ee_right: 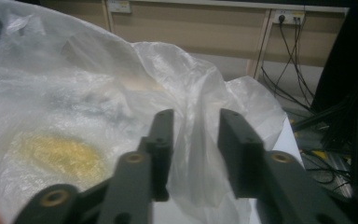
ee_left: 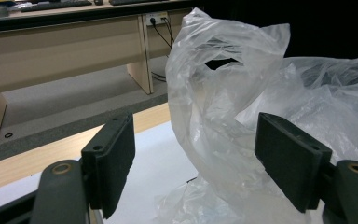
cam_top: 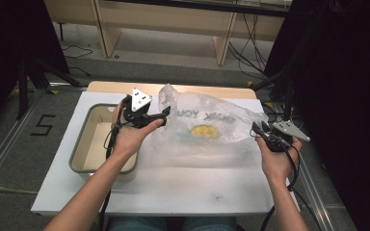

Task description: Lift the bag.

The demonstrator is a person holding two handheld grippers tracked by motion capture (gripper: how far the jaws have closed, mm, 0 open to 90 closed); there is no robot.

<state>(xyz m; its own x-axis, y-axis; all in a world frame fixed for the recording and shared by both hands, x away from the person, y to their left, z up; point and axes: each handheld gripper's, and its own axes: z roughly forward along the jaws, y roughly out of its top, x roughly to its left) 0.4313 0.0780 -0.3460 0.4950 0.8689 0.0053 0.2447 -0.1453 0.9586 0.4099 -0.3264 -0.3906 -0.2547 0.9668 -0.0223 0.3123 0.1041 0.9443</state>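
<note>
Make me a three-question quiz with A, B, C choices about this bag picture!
1. Where is the shallow beige tray?
A) left of the bag
B) on the bag
C) on the floor

2. What colour is the lump inside the clear crinkled plastic bag?
A) blue
B) yellow
C) red

3. How are the left hand-held gripper jaws?
A) clamped flat together
B) wide apart
C) broken off

Answers: 1 A, the tray sits beside the bag's left edge; 2 B, yellow shows through the plastic; 3 B, bag plastic stands loose between them.

Bag (cam_top: 207, 127) on table (cam_top: 183, 187) centre; tray (cam_top: 84, 144) left of bag; food item (cam_top: 203, 130) inside bag.
</note>
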